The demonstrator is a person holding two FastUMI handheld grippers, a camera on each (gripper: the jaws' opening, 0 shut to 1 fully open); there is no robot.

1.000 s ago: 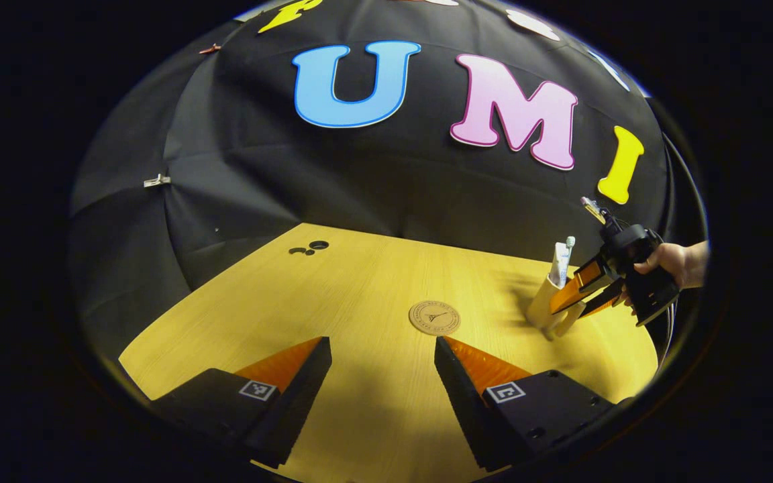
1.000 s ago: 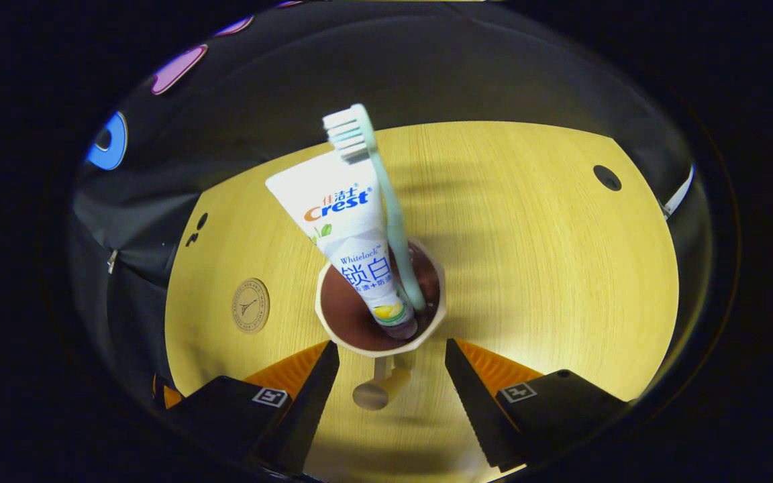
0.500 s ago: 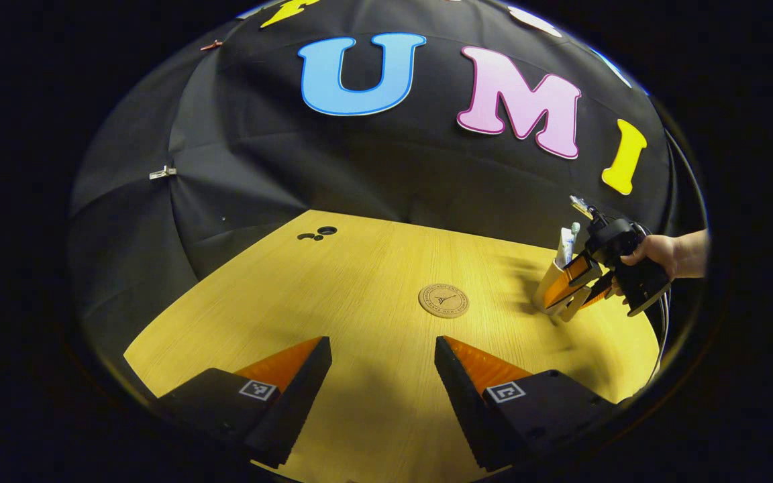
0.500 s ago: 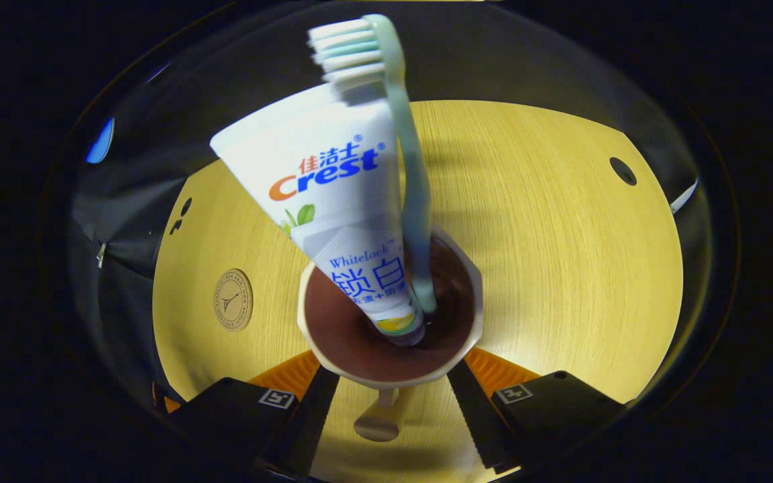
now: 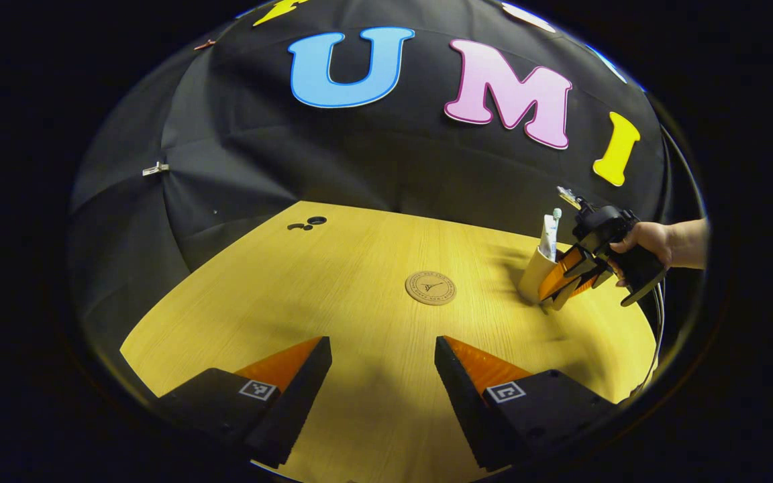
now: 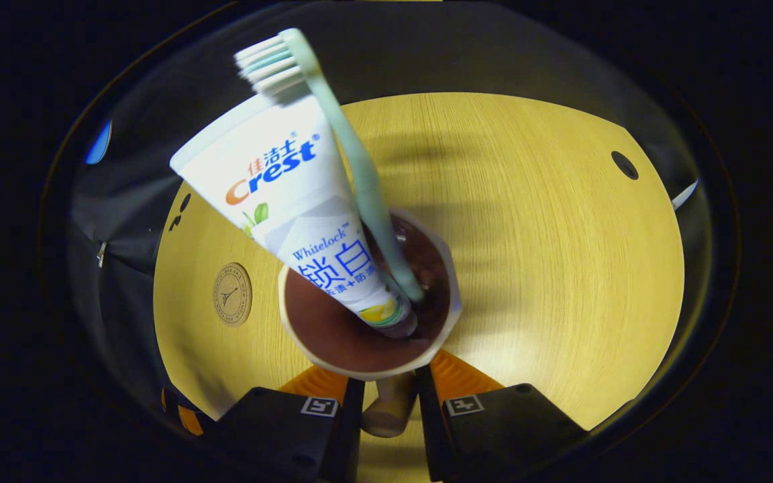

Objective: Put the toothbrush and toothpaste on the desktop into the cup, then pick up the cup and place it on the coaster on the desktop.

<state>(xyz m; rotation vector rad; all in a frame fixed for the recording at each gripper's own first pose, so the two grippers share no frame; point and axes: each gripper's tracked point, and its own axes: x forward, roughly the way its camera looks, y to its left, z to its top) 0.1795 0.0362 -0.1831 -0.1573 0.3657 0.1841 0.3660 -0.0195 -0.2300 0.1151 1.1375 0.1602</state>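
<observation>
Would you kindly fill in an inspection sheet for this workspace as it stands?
Surface: wooden desktop, holes near its far corner.
Job's things: toothbrush and toothpaste stand in the cup; coaster bare, apart from the cup.
Clutter: nothing seen.
Grippers: right hand-held gripper closed on the cup's handle; left hand-held gripper open over the desktop.
Cables: one by the hand.
Surroundings: black cloth wall.

"Crest" and "Whitelock" on the toothpaste; coaster print too small to read
</observation>
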